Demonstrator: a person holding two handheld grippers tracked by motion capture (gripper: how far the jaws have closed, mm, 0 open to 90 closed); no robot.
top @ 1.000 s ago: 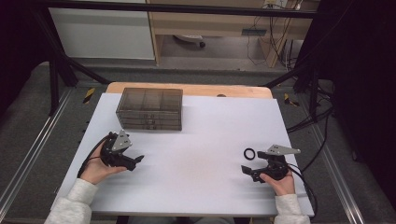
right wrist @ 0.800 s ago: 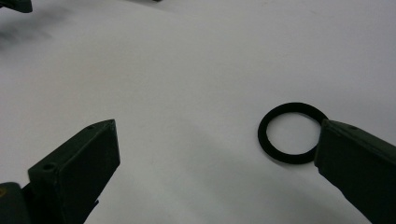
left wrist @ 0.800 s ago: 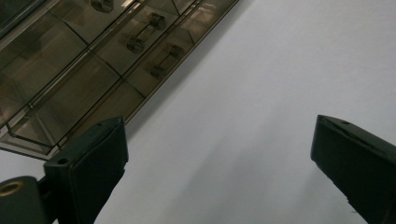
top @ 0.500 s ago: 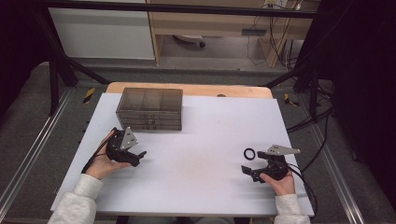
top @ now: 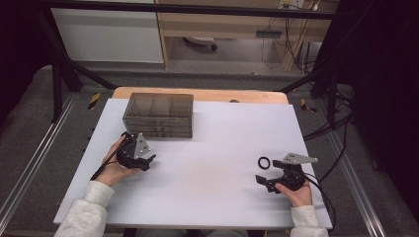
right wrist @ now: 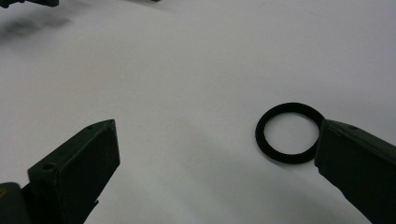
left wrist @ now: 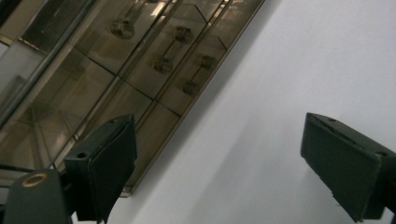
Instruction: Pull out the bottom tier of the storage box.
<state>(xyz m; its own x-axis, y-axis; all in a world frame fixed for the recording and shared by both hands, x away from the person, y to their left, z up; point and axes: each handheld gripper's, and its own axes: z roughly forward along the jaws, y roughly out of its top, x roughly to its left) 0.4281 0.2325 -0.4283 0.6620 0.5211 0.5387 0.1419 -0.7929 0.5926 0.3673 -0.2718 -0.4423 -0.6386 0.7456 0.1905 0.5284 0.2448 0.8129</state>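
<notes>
A smoky clear drawer box point(top: 158, 115) stands at the table's far left; the left gripper view looks along its drawer fronts point(left wrist: 116, 70) with their small knobs. Just in front of the box my left gripper point(top: 147, 161) lies in a hand, open. Its jaws point(left wrist: 224, 163) have just been closing a little, with nothing between them. A black ring point(top: 264, 162) lies flat on the white table at the right. My right gripper point(top: 263, 181) rests open just short of it. In the right gripper view the ring point(right wrist: 260, 135) lies beside the right jaw, outside the gap point(right wrist: 219, 158).
The white table top point(top: 212, 148) lies on a wooden table whose edge shows at the back. Black frame bars and cables run along both sides. A cable trails from each gripper.
My left hand has edged a little toward the drawer box and turned its gripper. The right hand and the ring have stayed put.
</notes>
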